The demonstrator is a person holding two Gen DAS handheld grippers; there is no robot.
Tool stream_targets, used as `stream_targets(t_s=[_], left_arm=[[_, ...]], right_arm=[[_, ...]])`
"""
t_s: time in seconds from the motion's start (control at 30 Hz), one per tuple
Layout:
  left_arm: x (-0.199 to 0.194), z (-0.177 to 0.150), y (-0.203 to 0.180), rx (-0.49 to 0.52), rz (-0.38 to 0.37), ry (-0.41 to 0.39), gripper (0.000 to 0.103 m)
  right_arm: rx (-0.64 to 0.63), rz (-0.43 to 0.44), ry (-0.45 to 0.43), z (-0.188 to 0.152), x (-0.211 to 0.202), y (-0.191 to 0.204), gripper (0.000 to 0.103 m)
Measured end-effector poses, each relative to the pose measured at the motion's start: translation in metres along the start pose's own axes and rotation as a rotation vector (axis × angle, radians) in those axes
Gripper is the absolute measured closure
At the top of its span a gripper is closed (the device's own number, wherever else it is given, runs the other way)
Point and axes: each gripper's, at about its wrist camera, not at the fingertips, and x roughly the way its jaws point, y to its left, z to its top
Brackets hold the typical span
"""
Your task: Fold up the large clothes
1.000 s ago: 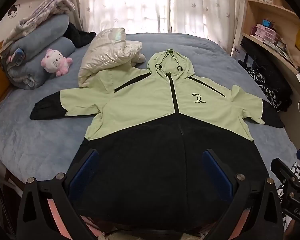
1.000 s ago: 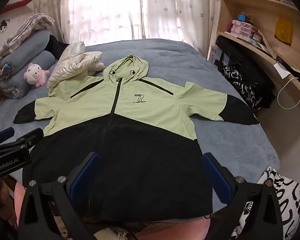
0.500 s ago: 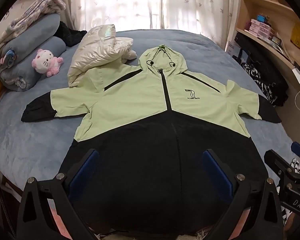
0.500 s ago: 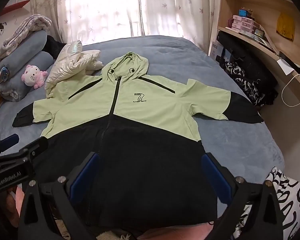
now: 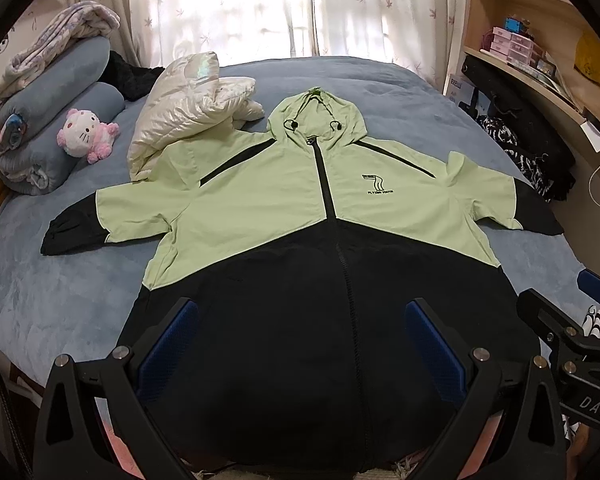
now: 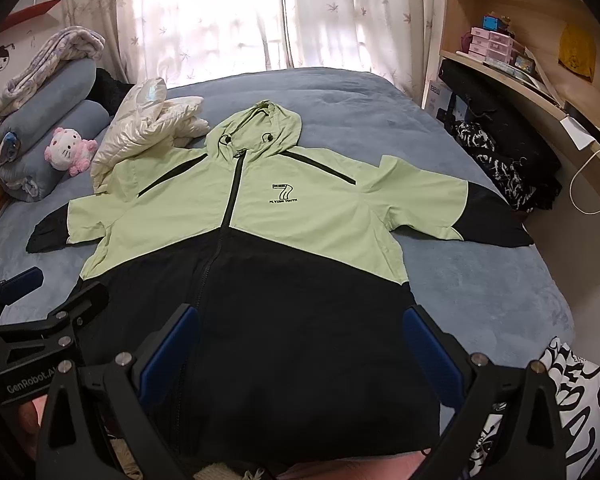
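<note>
**Jacket laid flat, both grippers over hem**

A hooded jacket, pale green above and black below w/ a smooth woven look, is seen spread front-up across centre frame on a plush blue-grey bed, sleeves out to each side. A quilted, glossy cream garment is bunched at upper left, touching one shoulder. The left gripper and right gripper are held above the black hem, jaws spread wide, nothing pinched; blue pads are visible.
</note>
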Motion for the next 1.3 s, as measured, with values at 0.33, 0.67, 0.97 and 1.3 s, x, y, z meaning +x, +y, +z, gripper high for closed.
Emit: stream_targets(t_s=[0.33, 0.67, 0.97, 1.3], left_arm=[[-0.002, 0.0047, -0.0019, -0.012, -0.014, -0.011, 0.001], [-0.0018, 0.0061, -0.001, -0.017, -0.014, -0.009, 0.001], [-0.0003, 0.0057, -0.0009, -0.022, -0.013, -0.007, 0.001], [0.0013, 0.0033, -0.0004, -0.026, -0.019, 0.001, 0.001]], right_arm=[[-0.001, 0.006, -0.001, 0.0037, 0.0013, 0.0002, 0.001], [0.0, 0.01, -0.005, 0.0055, 0.0001, 0.0, 0.001], [0.001, 0.018, -0.004, 0.0058, -0.0004, -0.0011, 0.001], [-0.004, 0.023, -0.007, 0.0049, -0.0004, -0.0015, 0.001]])
